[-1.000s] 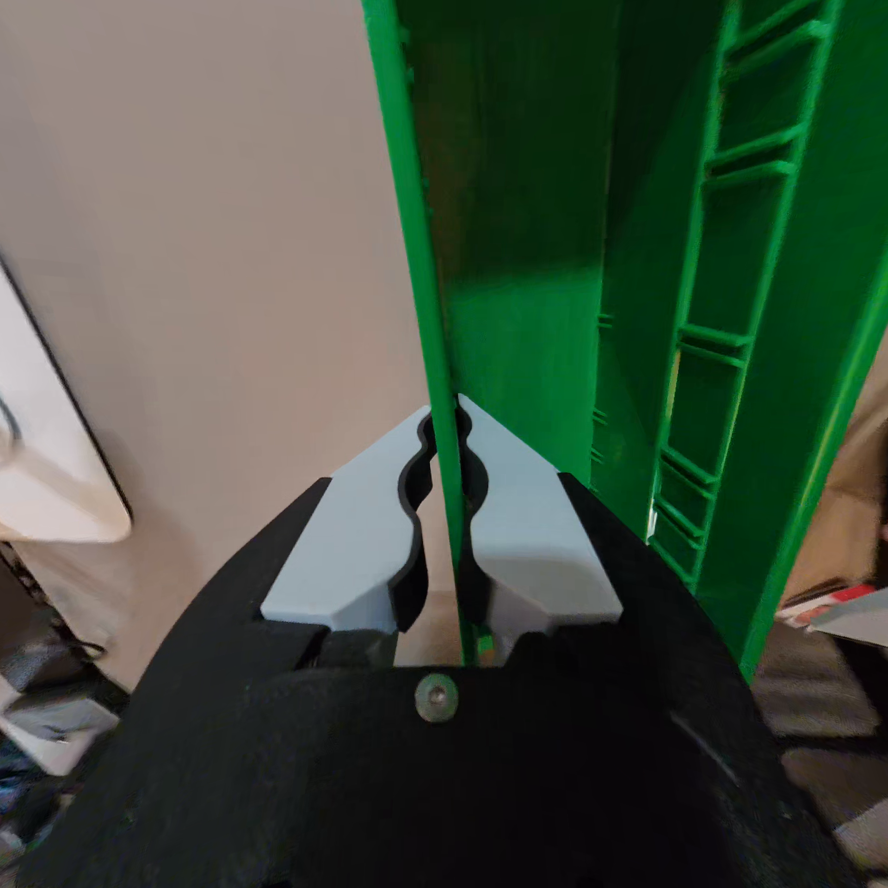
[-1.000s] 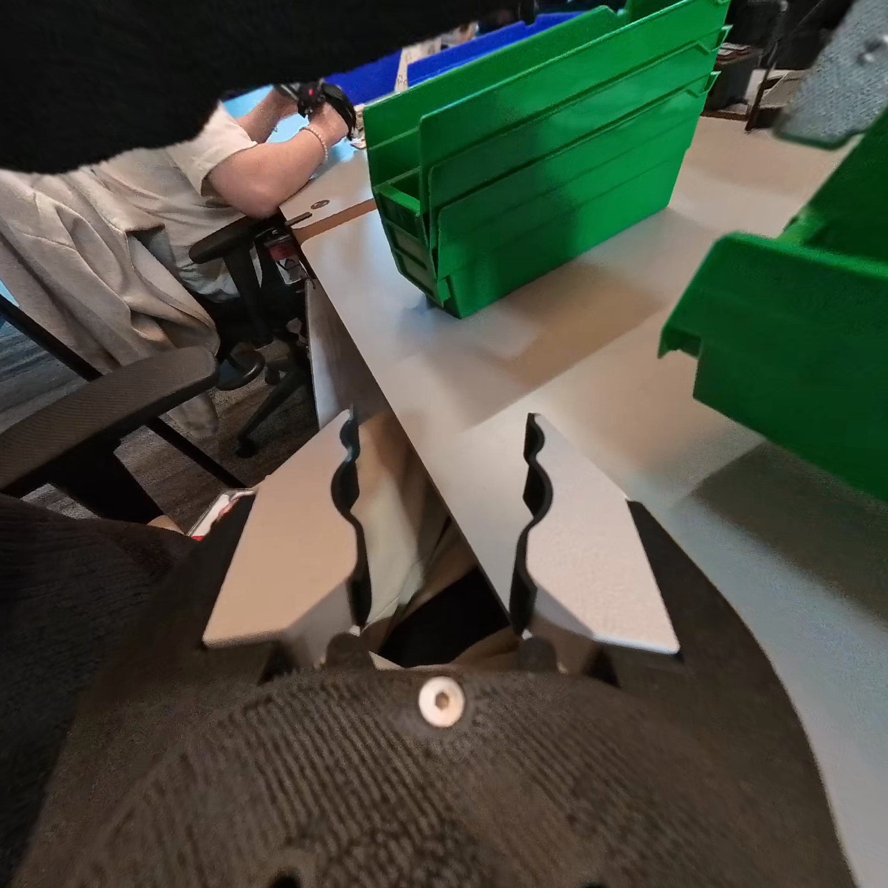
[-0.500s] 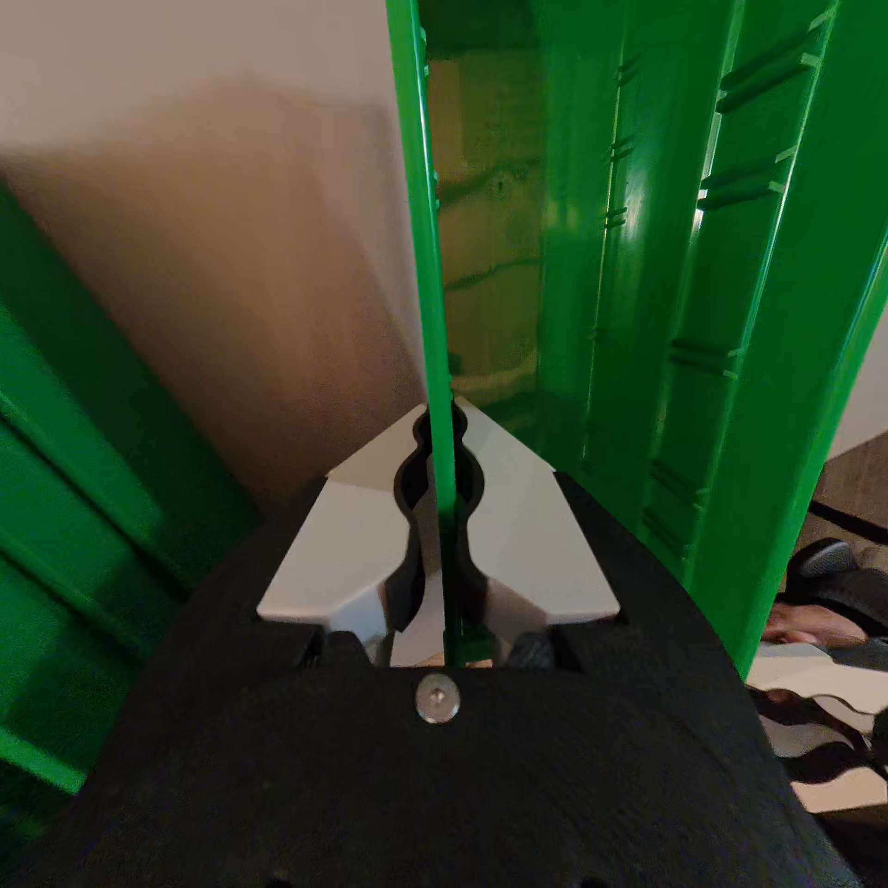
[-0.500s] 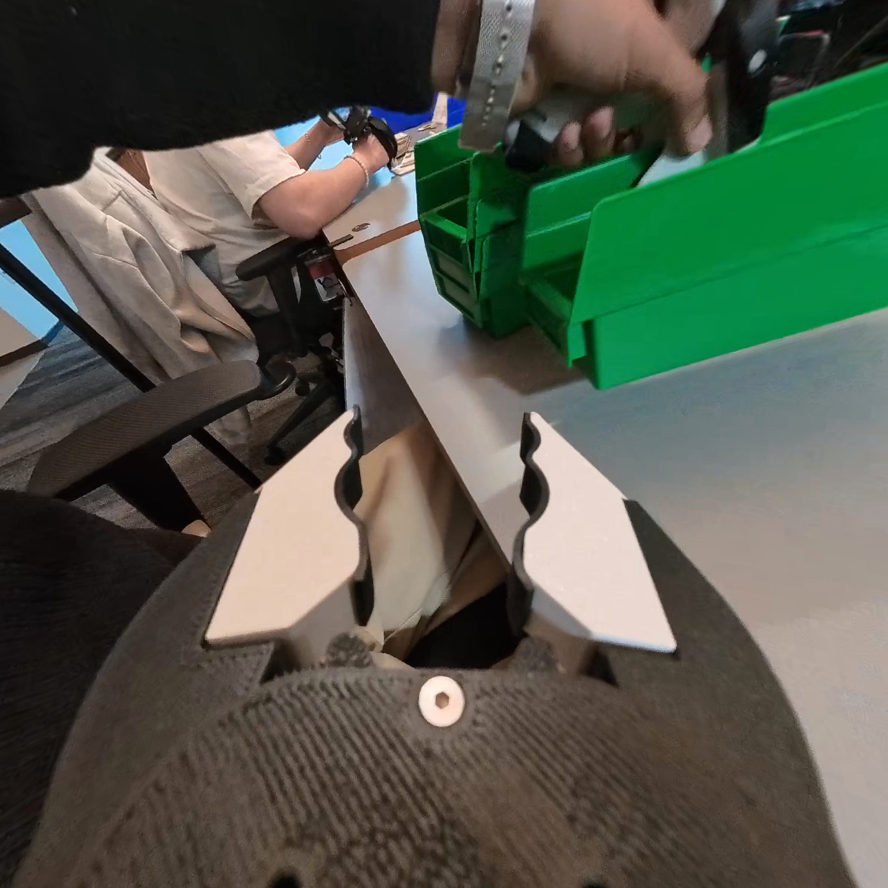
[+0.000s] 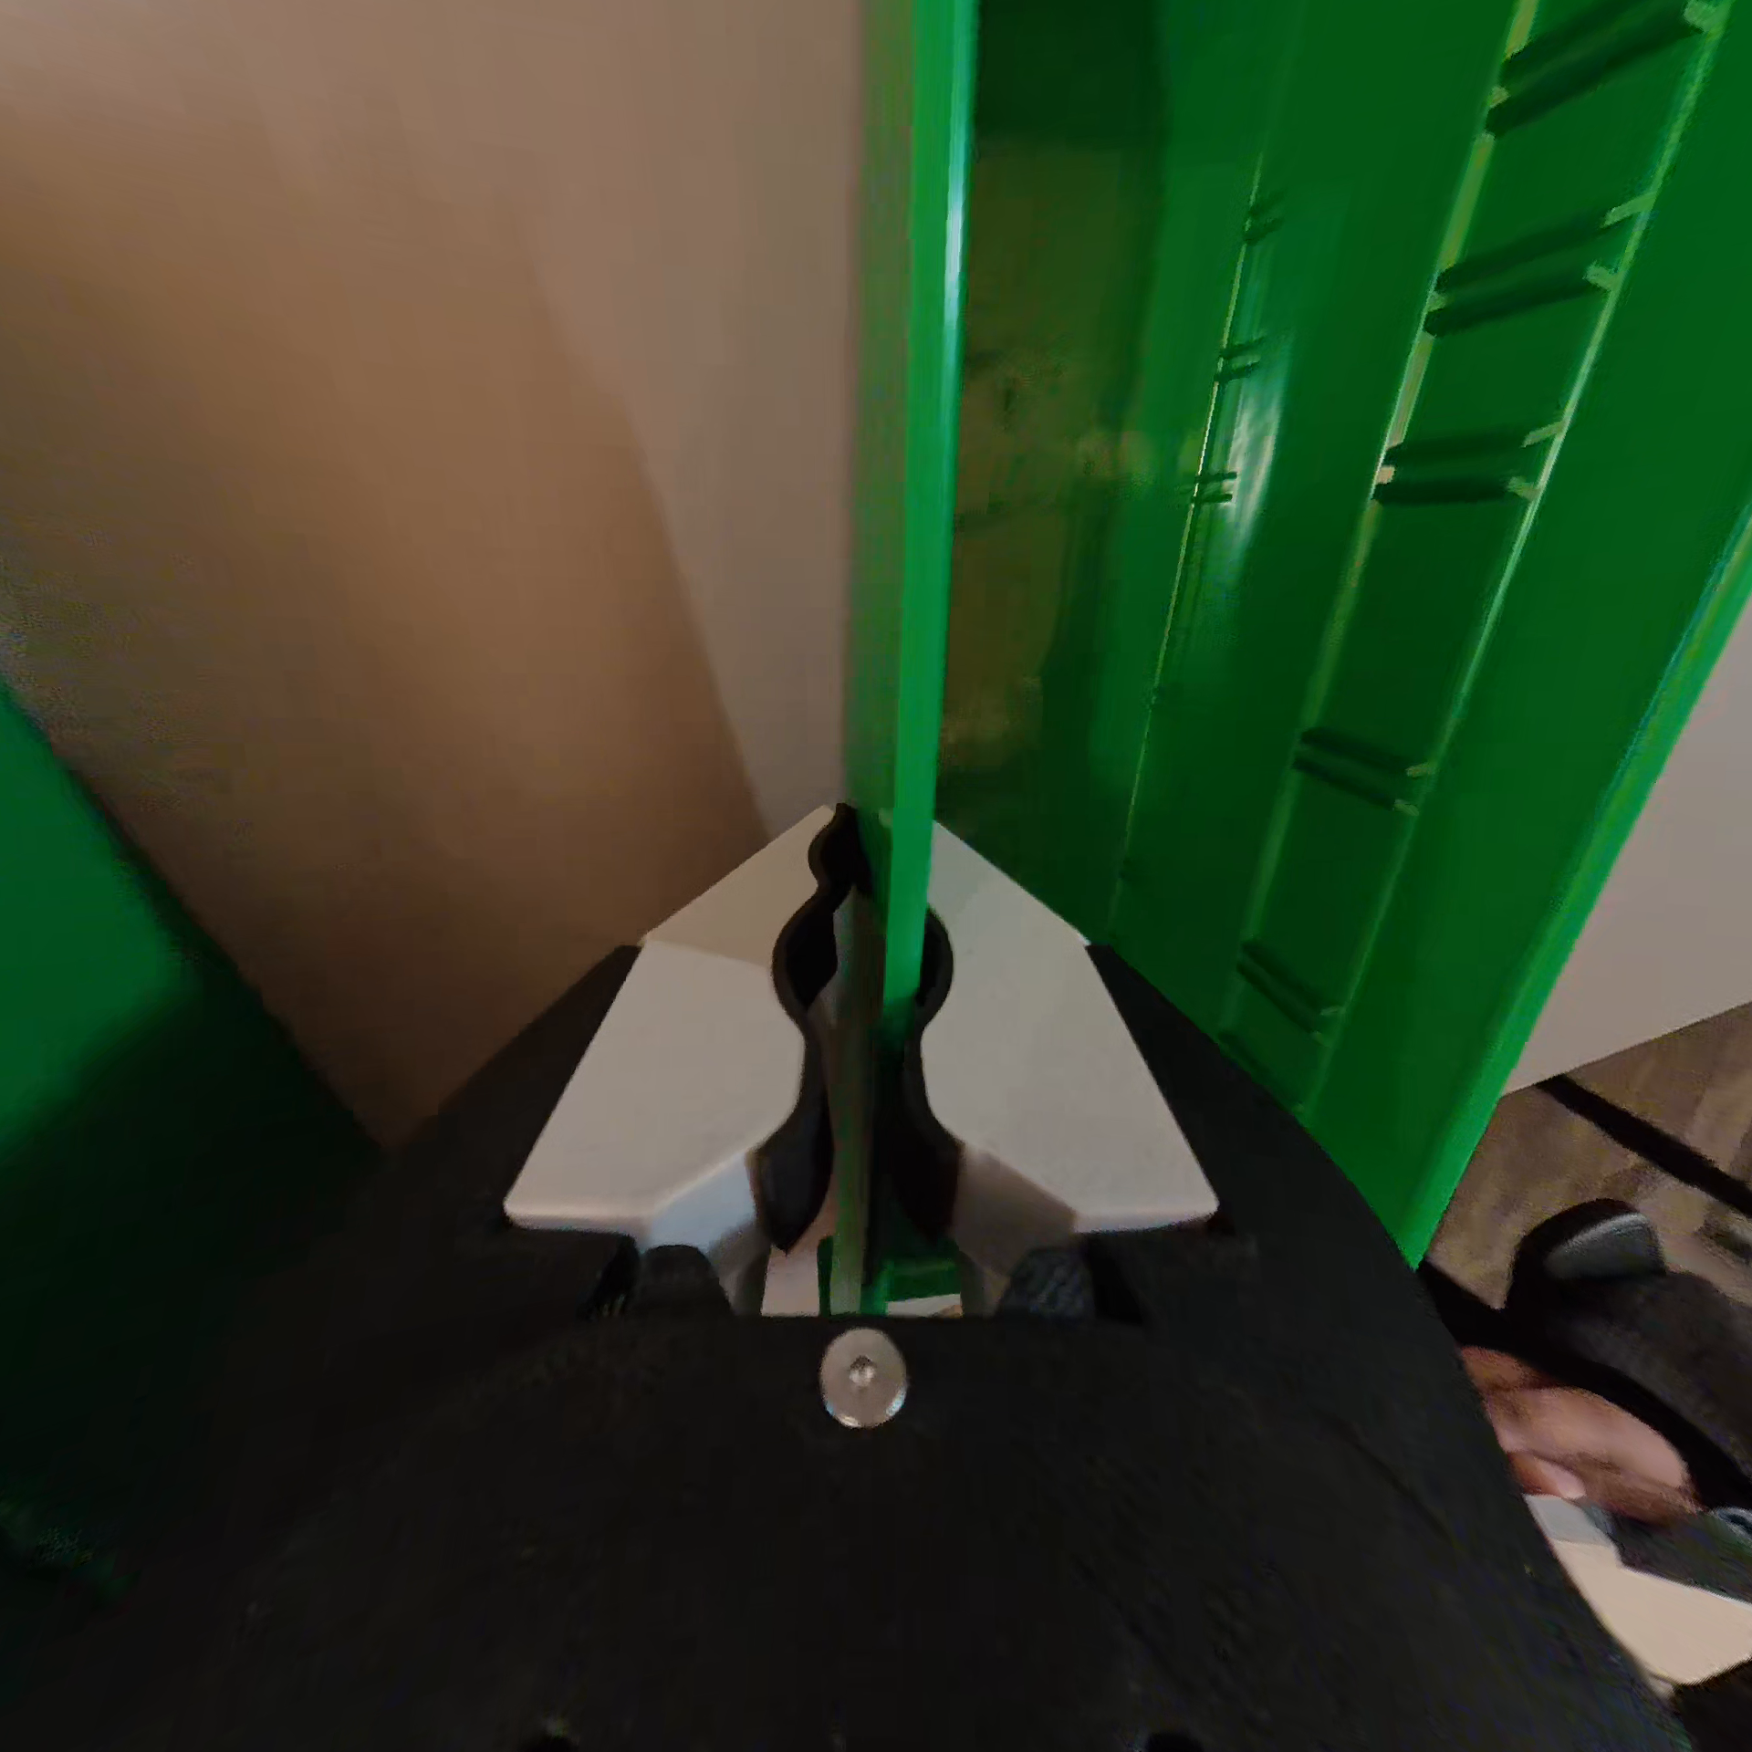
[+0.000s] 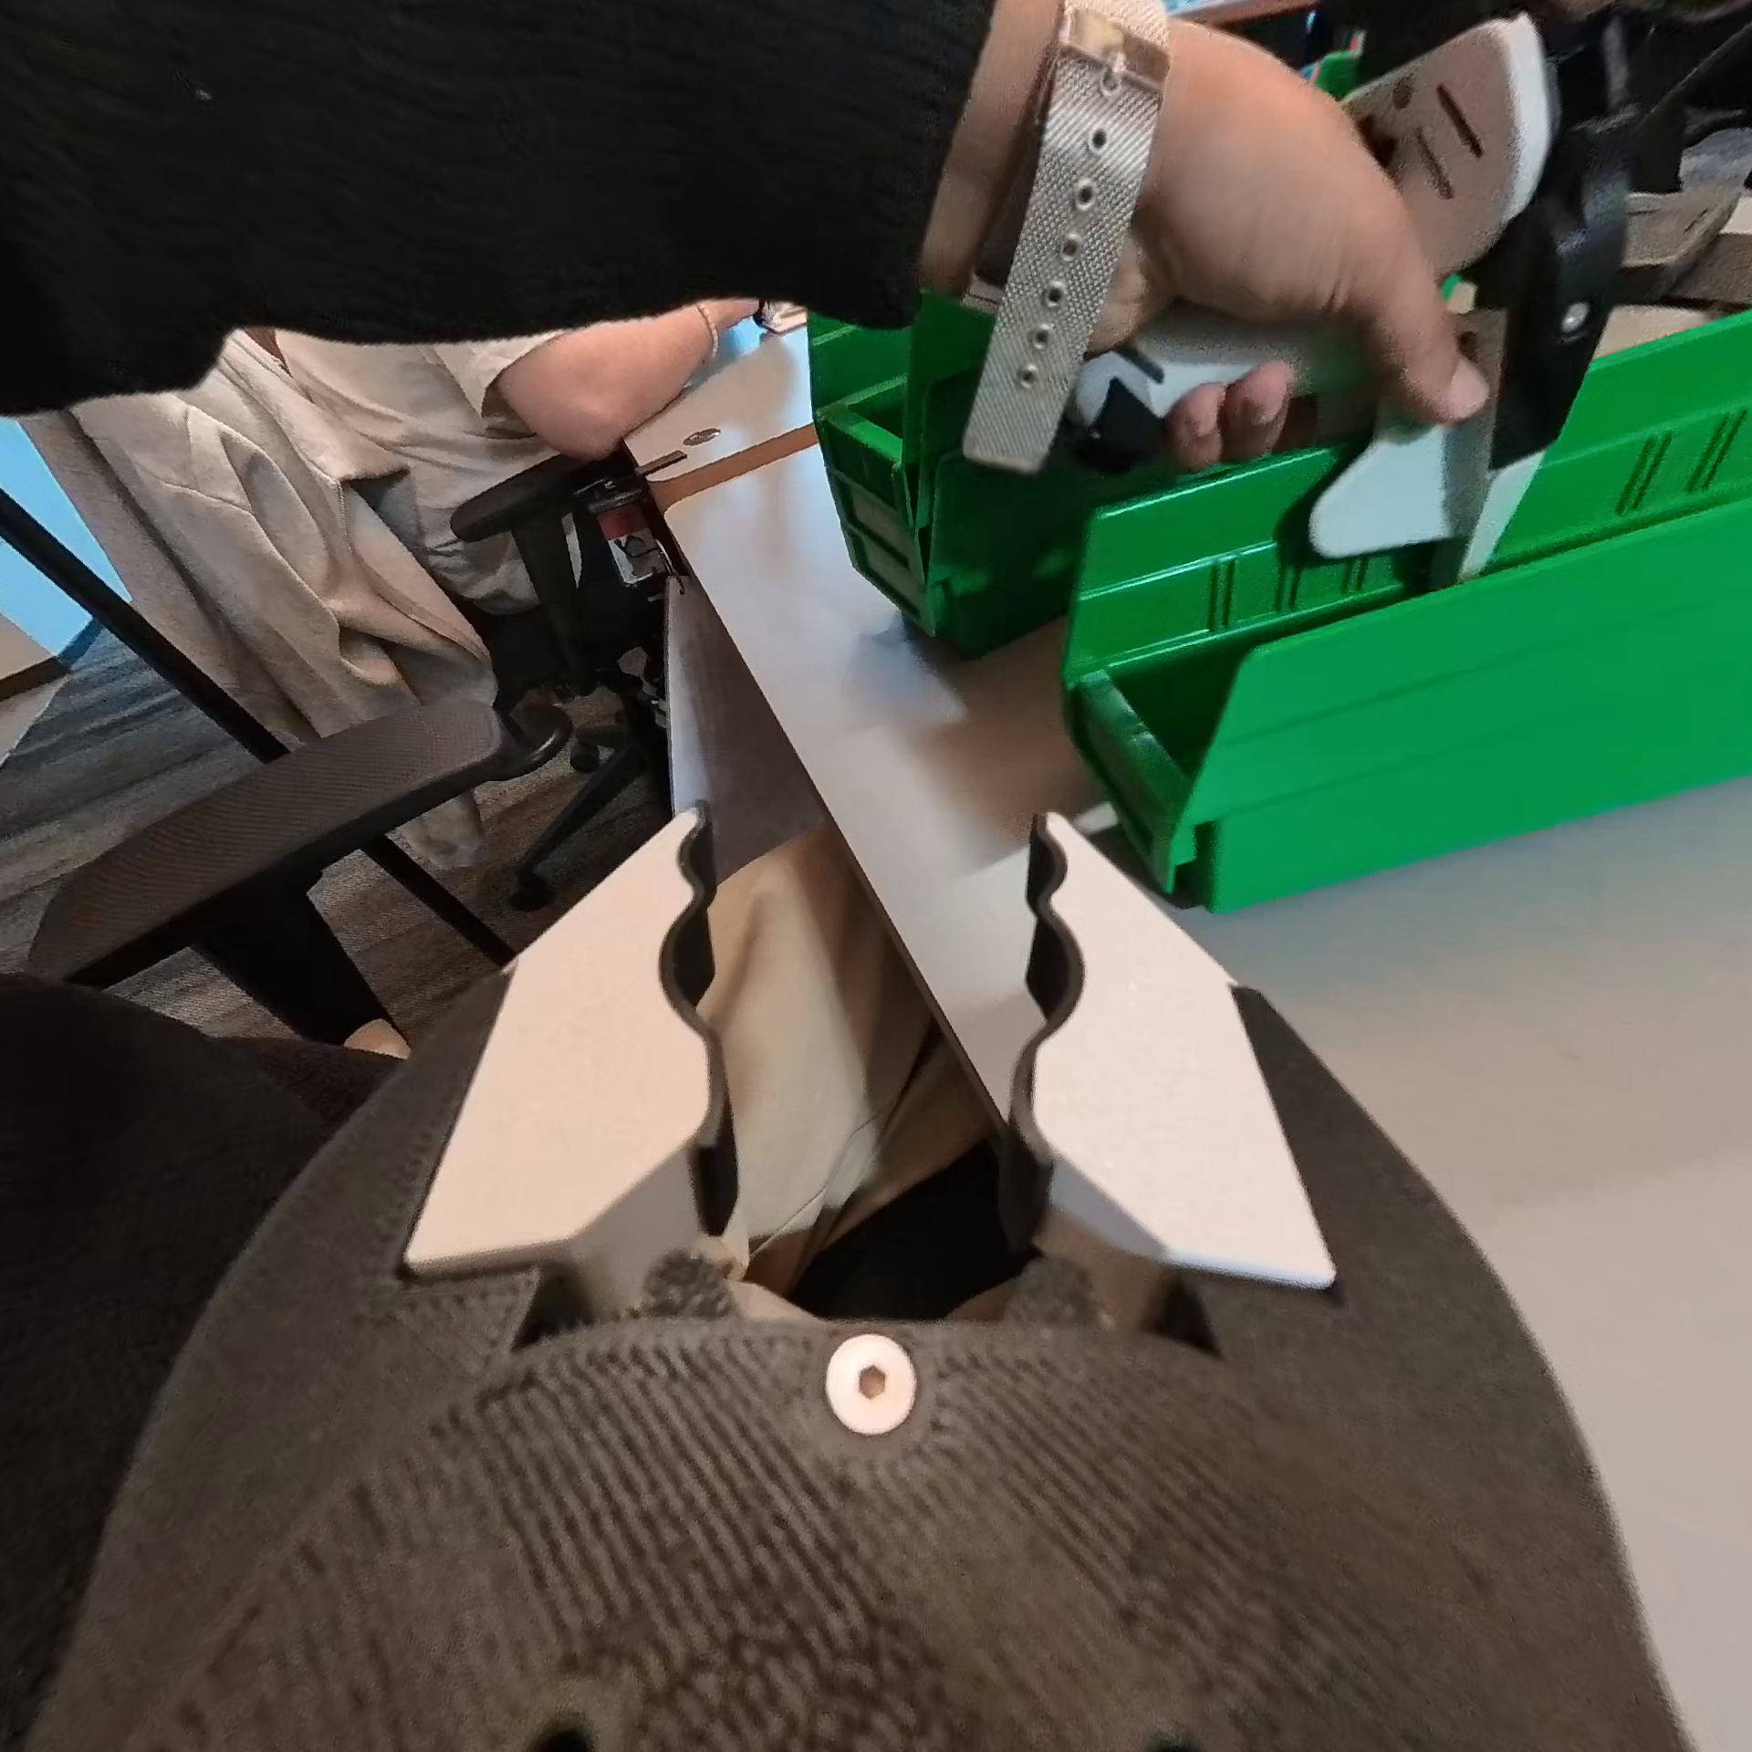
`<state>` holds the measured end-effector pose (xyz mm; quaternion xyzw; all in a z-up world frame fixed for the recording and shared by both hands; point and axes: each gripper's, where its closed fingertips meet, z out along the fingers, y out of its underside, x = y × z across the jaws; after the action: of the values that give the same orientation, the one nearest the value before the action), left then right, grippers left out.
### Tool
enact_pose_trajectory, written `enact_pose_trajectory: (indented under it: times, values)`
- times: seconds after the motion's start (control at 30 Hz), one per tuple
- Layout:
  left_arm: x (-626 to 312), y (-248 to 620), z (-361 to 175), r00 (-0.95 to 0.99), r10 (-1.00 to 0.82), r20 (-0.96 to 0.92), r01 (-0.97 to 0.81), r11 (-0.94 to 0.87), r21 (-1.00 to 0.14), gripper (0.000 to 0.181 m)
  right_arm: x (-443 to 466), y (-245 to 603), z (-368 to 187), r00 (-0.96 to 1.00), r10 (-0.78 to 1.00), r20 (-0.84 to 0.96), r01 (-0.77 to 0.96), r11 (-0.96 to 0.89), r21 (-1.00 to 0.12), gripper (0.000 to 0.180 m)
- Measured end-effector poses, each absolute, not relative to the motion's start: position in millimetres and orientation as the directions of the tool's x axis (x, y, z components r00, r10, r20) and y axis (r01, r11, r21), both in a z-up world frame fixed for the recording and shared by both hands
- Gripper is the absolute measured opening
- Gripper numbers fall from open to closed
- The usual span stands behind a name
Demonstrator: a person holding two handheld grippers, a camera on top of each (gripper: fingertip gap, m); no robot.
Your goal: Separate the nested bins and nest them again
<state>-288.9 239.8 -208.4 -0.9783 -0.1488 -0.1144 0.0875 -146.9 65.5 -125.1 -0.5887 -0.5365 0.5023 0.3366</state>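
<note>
Left wrist view shows the left gripper point(image 5: 886, 825) clamped on the thin side wall of a long green plastic bin point(image 5: 1232, 474), which sits on the pale grey table point(image 6: 1422, 1090) near its left edge, just beside a nested stack of green bins point(image 6: 910, 512). The right gripper point(image 6: 867, 834) hangs wide apart, empty, over that edge.

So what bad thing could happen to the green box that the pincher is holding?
The left gripper pinches only the thin wall of the green bin, so the bin could twist or slip when it is let go. The held bin sits close to the table edge, so a shove might push it off. The right gripper is open and helps with nothing.
</note>
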Motion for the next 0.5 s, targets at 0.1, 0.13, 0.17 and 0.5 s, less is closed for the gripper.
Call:
enact_pose_trajectory:
  times: [0.1, 0.13, 0.17, 0.5]
  values:
    - [-288.6, 246.3, -208.2, 0.906, 0.331, 0.265, 0.377, -0.915, -0.143, 0.004, -146.0, 66.6, -121.8, -0.081, 0.97, -0.229, 0.283, -0.197, -0.939, 0.066]
    - [-289.2, 248.0, -207.7, 0.903, 0.341, 0.261, 0.388, -0.909, -0.153, 0.005, -145.7, 67.0, -121.3, -0.082, 0.97, -0.23, 0.282, -0.199, -0.939, 0.066]
    - [-287.0, 249.3, -206.5, 0.898, 0.345, 0.272, 0.395, -0.905, -0.156, 0.011, -145.5, 67.4, -121.0, -0.082, 0.969, -0.232, 0.281, -0.201, -0.938, 0.066]
    - [-252.0, 252.2, -119.2, 0.887, 0.112, 0.448, 0.335, -0.824, -0.456, 0.08, -145.8, 75.7, -125.9, -0.051, 0.973, -0.224, 0.281, -0.201, -0.939, 0.068]
